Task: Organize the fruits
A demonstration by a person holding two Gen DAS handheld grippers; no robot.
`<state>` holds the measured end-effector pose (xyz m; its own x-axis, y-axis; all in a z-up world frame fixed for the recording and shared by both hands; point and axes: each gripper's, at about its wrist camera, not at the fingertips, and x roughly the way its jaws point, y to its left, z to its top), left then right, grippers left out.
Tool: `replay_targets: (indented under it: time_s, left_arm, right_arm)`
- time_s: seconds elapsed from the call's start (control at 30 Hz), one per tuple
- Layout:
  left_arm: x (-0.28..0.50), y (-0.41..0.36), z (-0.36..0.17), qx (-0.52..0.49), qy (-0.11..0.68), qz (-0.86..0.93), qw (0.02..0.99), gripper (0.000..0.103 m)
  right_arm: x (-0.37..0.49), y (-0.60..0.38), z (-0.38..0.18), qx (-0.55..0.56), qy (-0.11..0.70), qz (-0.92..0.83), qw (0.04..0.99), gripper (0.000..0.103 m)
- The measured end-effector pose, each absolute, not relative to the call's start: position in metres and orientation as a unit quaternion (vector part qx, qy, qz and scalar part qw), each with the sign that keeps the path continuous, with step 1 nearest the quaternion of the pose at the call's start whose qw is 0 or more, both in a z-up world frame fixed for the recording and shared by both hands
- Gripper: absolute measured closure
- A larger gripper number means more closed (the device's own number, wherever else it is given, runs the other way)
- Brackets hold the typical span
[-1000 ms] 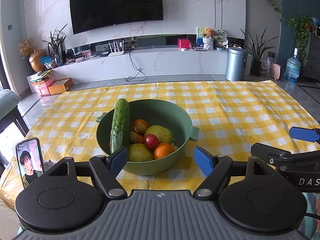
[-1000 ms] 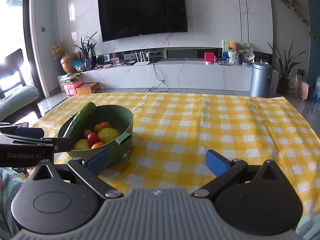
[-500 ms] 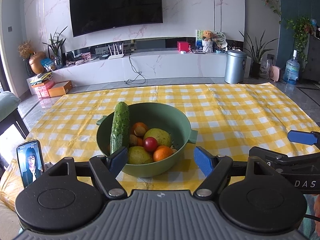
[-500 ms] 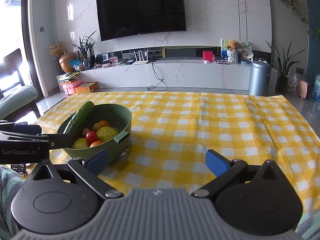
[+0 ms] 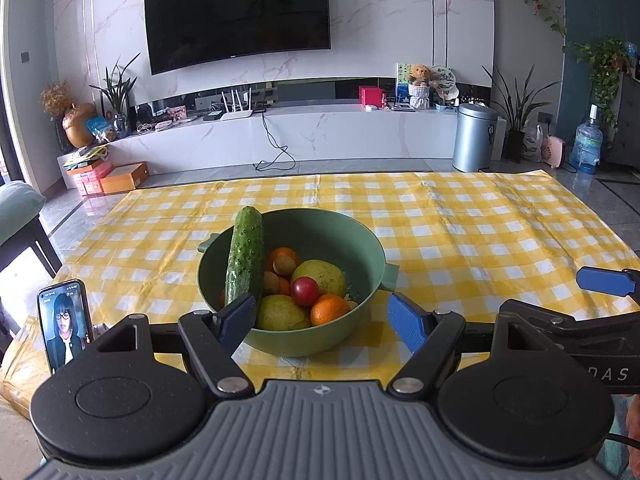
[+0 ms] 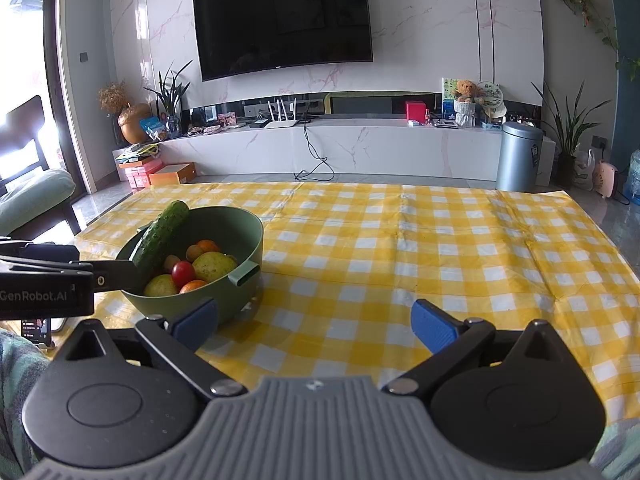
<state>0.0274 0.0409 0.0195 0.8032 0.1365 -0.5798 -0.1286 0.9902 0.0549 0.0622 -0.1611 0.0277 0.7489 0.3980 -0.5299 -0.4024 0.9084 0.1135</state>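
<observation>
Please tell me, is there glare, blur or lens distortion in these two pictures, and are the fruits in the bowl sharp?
Left wrist view: fisheye bends the walls at the edges; the green bowl and cucumber look sharp and evenly lit. Right wrist view: daylight overexposes the doorway at the left; the bowl is still clear.

Cloth point(image 5: 460, 216) on desk: yellow-and-white check. Bowl point(image 5: 360, 240): plain sage green. Cucumber point(image 5: 245, 256): dark green, pale speckles. Two pears point(image 5: 320, 276): yellow-green, brown flecks. Tomato point(image 5: 305, 290): red. Oranges point(image 5: 329, 309): orange. Small round fruits point(image 5: 285, 266): tan-brown. Left hand-held gripper point(image 5: 322, 318): black body, grey ribbed base, blue pads; right hand-held gripper point(image 6: 314, 322) the same. Wall point(image 6: 440, 20): white marble, faint pink veining. Bin point(image 6: 520, 156): silver-blue.
</observation>
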Motion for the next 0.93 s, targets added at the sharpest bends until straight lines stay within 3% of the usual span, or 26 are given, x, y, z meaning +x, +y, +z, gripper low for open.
replay_targets:
  time_s: [0.93]
  left_arm:
    - [0.0277,0.0417,0.0179,0.01,0.309,0.071,0.949,0.014]
  right_arm:
    - [0.0589,-0.1624,0.023,-0.004,0.287,0.214,0.934,0.004]
